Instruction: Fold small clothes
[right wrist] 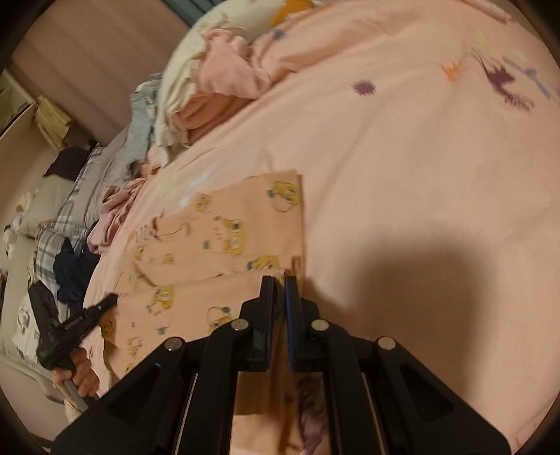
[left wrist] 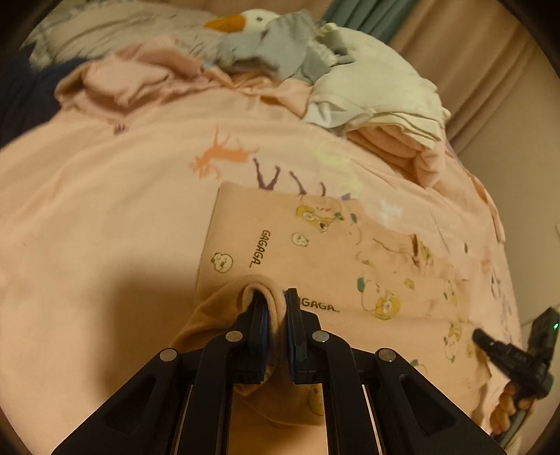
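A small pink garment (left wrist: pixel 315 252) printed with yellow cartoon figures and "GAGAGA" lettering lies spread on the pink bedsheet (left wrist: pixel 105 217). My left gripper (left wrist: pixel 276 301) is shut on a bunched fold at the garment's near edge. In the right wrist view the same pink garment (right wrist: pixel 224 231) lies flat, and my right gripper (right wrist: pixel 279 281) is shut on its near right corner. The right gripper (left wrist: pixel 504 353) also shows at the far right of the left wrist view. The left gripper (right wrist: pixel 70 325), held by a hand (right wrist: pixel 82 378), appears at the lower left of the right wrist view.
A stack of folded pink and white clothes (left wrist: pixel 395 115) sits at the back right. A loose pink garment (left wrist: pixel 133 84) and a grey one (left wrist: pixel 280 52) lie by a white plush goose (left wrist: pixel 245 19). More clothes (right wrist: pixel 210 91) are heaped at the bed's edge, near a plaid pillow (right wrist: pixel 70 217).
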A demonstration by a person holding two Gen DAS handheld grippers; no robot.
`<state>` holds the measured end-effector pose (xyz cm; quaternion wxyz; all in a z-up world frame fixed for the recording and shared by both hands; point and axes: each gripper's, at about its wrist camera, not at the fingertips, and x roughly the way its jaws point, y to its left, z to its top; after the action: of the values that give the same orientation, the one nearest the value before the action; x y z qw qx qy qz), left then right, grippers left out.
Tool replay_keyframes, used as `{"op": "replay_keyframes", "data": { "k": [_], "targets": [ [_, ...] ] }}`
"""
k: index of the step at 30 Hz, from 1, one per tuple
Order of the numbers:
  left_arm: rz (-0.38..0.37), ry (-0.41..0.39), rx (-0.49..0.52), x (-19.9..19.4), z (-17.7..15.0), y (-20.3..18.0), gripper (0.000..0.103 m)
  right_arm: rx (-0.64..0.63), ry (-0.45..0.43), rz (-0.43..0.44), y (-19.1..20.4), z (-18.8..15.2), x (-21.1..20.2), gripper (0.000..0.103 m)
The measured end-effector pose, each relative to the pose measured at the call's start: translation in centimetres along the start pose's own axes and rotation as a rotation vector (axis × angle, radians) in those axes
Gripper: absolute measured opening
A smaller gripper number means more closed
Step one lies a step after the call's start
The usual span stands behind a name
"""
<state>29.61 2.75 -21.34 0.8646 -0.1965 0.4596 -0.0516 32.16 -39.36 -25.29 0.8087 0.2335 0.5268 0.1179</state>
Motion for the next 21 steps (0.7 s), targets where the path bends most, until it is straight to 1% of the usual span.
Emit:
{"op": "replay_keyframes", "data": {
  "k": [2,4,5,6,7,8,9,10,11,12,13,14,15,17,18,19,21],
  "targets": [
    [-0.033,0.014,-0.028,0.3,0.5,0.9,0.006,0.008,-0.003,-0.001,0.2,0.1,-0.3,0.011],
    [-0.077,0.081,-0.108,0.6,1.0,2.0,0.006,-0.021,-0.013,-0.034,1.2,0.2,-1.1,0.011],
    [-0.088,0.093,-0.131,0.4,1.1,2.1,0.006,-0.048,-0.027,-0.052,1.9,0.1,-1.7,0.011],
    [-0.083,0.094,-0.150,-0.6,1.3,2.4,0.006,-0.069,-0.042,-0.064,2.5,0.0,-2.0,0.011],
    [-0.062,0.080,-0.145,-1.7,1.4,2.1,0.008,-0.095,-0.059,-0.079,3.3,-0.1,-2.6,0.011],
    [-0.011,0.047,-0.126,-3.2,1.6,1.8,0.016,-0.114,-0.066,-0.095,4.1,-0.2,-3.1,0.011],
    [0.039,0.010,-0.111,-4.7,1.7,1.3,0.023,-0.121,-0.070,-0.098,4.5,-0.4,-3.3,0.011],
    [0.076,-0.035,-0.094,-6.2,1.6,0.7,0.038,-0.132,-0.077,-0.080,5.1,-0.7,-3.9,0.011],
    [0.091,-0.069,-0.079,-7.2,1.6,0.2,0.052,-0.144,-0.073,-0.043,5.8,-1.1,-4.1,0.012],
    [0.099,-0.103,-0.057,-8.4,1.5,-0.4,0.055,-0.151,-0.063,-0.023,6.1,-1.4,-4.2,0.014],
    [0.094,-0.137,-0.014,-9.9,1.1,-1.3,0.055,-0.161,-0.047,-0.003,6.8,-2.0,-4.2,0.015],
    [0.086,-0.140,0.016,-10.6,0.9,-1.9,0.055,-0.181,-0.028,0.013,7.6,-2.6,-4.1,0.015],
    [0.076,-0.121,0.039,-11.1,0.7,-2.6,0.055,-0.206,-0.005,0.018,8.2,-3.2,-3.8,0.015],
    [0.072,-0.024,0.073,-10.6,0.1,-3.7,0.055,-0.257,0.044,-0.010,9.4,-4.2,-3.1,0.014],
    [0.096,0.117,0.119,-9.2,-0.7,-4.6,0.055,-0.270,0.065,-0.044,9.9,-4.6,-2.6,0.014],
    [0.102,0.190,0.133,-8.2,-1.3,-4.9,0.054,-0.274,0.084,-0.065,10.2,-5.0,-2.2,0.014],
    [0.078,0.307,0.153,-5.8,-3.0,-5.4,0.054,-0.264,0.145,-0.047,10.3,-5.6,-1.2,0.014]
  ]
}}
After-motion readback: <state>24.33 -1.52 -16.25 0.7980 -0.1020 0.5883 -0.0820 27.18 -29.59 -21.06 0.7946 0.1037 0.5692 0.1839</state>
